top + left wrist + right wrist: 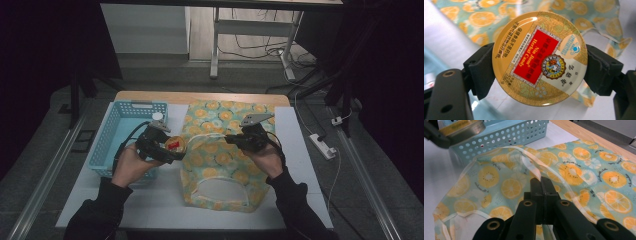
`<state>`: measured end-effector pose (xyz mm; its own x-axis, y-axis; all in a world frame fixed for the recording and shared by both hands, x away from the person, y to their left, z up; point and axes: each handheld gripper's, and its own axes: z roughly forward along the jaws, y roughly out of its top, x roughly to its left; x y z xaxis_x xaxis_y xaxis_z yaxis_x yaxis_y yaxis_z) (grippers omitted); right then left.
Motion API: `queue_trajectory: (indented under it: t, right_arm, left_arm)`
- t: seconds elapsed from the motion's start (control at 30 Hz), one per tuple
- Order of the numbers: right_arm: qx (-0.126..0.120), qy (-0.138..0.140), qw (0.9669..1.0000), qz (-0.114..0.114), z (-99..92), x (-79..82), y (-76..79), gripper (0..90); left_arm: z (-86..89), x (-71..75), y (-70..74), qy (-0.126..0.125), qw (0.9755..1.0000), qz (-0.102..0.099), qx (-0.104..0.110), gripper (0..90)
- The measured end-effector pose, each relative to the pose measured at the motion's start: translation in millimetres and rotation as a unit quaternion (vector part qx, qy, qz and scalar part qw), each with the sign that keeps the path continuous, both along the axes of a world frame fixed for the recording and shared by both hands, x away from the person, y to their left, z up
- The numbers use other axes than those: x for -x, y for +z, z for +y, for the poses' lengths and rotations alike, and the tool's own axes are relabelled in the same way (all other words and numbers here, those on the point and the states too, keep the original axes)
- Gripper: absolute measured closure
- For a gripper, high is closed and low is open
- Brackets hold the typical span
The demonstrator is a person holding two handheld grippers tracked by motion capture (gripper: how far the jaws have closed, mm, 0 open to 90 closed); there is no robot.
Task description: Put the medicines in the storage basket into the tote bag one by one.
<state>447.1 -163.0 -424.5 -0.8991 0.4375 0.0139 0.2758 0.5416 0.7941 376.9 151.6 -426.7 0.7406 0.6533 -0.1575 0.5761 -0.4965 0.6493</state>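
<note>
Left claw [172,150], high view: clamped on a round candy tin [176,145], with a blue basket [112,135] beside it; right claw [235,140] shut on the cloth bag's [220,175] trim, on the table [160,195].
Left gripper view: candy tin [539,58] pinched between both jaws, bag [484,17] beyond.
Right gripper view: right claw [542,181] closed on the bag [584,170]; basket [506,137] and tin [461,128] beyond.
</note>
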Motion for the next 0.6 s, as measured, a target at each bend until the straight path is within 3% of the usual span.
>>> queue_trajectory:
  t: [0.37,0.6]
  right_arm:
    - [-0.001,0.0,1.0,-0.001,0.5,-0.4,-0.8,89.8]
    - [-0.002,0.003,1.0,-0.003,1.9,1.0,0.1,89.8]
  left_arm:
    - [-38.4,1.6,-9.4,-0.049,0.9988,0.01,-0.002,20.1]
    - [-59.4,-0.4,-16.9,-0.062,0.998,0.012,-0.006,20.1]
